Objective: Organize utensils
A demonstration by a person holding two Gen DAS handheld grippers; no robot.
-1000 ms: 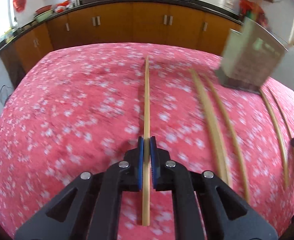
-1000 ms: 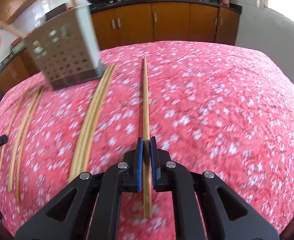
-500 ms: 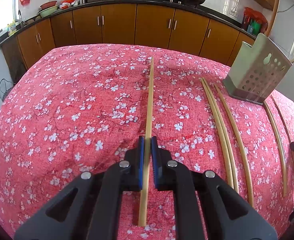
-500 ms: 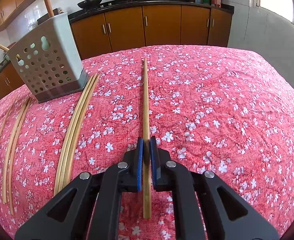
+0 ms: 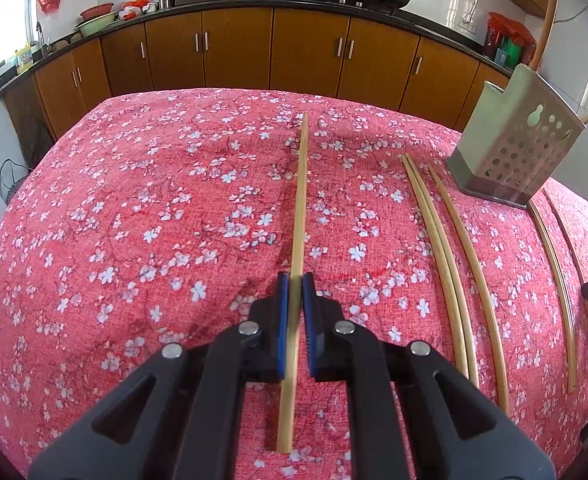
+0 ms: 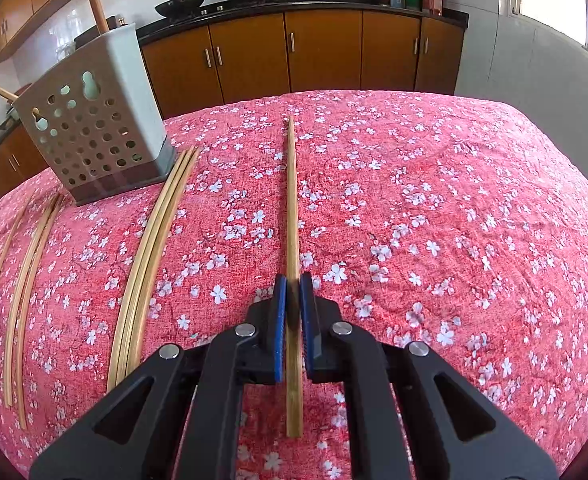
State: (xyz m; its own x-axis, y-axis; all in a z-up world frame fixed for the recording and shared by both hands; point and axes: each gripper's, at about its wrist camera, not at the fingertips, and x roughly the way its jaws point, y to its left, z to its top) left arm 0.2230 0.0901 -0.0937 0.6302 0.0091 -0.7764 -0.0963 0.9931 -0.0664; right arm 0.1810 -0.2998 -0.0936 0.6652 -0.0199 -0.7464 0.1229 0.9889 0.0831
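A: Chopsticks: report position and gripper pose.

B: Left gripper (image 5: 295, 280) points forward and down over the red floral tablecloth (image 5: 133, 220). Right gripper (image 6: 292, 282) is angled the same way.

A: Change from the earlier frames?

B: Both views were blurred a second ago and are sharp now; the perforated utensil holder (image 6: 93, 136) sits more upright in frame. Grips unchanged.

A: Jaw condition?

B: Left jaws are nearly closed, clenched on one bamboo chopstick (image 5: 300, 200) running forward between the blue pads (image 5: 281, 320). Right jaws are clamped on a second chopstick (image 6: 291, 208). Loose chopsticks (image 5: 450, 264) lie on the cloth near the holder; two stand inside it.
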